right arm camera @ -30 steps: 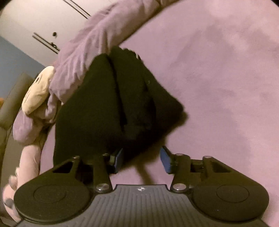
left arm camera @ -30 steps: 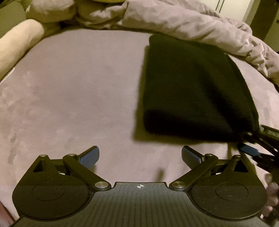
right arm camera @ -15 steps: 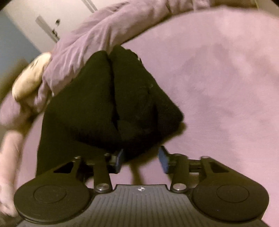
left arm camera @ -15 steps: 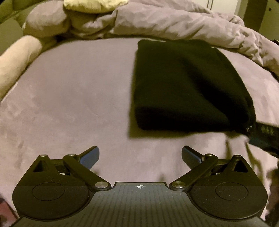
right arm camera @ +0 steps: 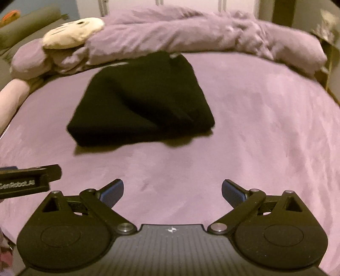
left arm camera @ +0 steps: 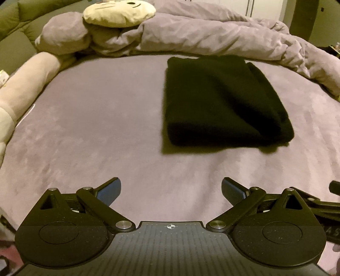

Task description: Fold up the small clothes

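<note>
The folded black knit garment (left arm camera: 223,104) lies flat on the mauve velvety bed sheet (left arm camera: 95,127), a thick rectangular bundle with its folded edge toward the cameras and a second layer showing as a ridge along its right side. In the right wrist view the same garment (right arm camera: 140,102) sits left of centre, with a small pale label at its far end. Nothing touches it; both tools are well apart from it.

The left gripper (left arm camera: 171,191) has its jaws spread wide, the 2 blue pads (left arm camera: 110,191) far apart with only bare sheet between them. The right gripper (right arm camera: 172,192) likewise stands with jaws spread wide; they have just been opening, and nothing is between them. Part of the right gripper's black body shows at the right edge of the left wrist view, and the left gripper's black body, with white lettering, enters the right wrist view from the left edge.

Behind the garment a crumpled mauve duvet (left arm camera: 212,36) is bunched along the far side of the bed. At its left end rests a cream round plush cushion with a stitched face (left arm camera: 119,12) on mauve pillows. A pale pink long bolster (left arm camera: 27,82) runs along the bed's left edge.
</note>
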Demonstrator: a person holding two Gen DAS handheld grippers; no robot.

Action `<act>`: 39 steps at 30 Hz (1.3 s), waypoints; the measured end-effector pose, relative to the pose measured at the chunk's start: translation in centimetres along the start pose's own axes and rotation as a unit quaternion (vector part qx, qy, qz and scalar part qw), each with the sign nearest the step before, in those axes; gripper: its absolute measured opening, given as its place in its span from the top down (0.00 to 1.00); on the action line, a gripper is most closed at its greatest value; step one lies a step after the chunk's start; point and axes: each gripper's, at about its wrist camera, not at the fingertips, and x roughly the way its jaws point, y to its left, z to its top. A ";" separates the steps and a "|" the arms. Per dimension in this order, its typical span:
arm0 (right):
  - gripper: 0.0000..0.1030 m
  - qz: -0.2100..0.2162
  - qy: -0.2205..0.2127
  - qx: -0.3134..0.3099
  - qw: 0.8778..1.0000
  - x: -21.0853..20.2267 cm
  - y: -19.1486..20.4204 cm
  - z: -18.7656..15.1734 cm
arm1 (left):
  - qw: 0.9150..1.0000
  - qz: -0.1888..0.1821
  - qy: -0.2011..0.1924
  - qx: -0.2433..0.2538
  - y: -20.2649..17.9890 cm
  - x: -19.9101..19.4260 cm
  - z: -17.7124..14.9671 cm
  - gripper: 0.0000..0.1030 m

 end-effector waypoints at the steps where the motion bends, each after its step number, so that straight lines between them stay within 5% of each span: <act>1: 0.04 -0.003 -0.001 -0.008 1.000 -0.3 0.3 0.0 | 1.000 0.002 0.000 0.002 0.0 -0.3 -0.1 0.00; 39: 0.04 -0.023 0.031 -0.008 0.999 -0.9 1.5 1.4 | 0.999 -0.004 0.036 0.010 -0.7 -0.4 0.3 0.00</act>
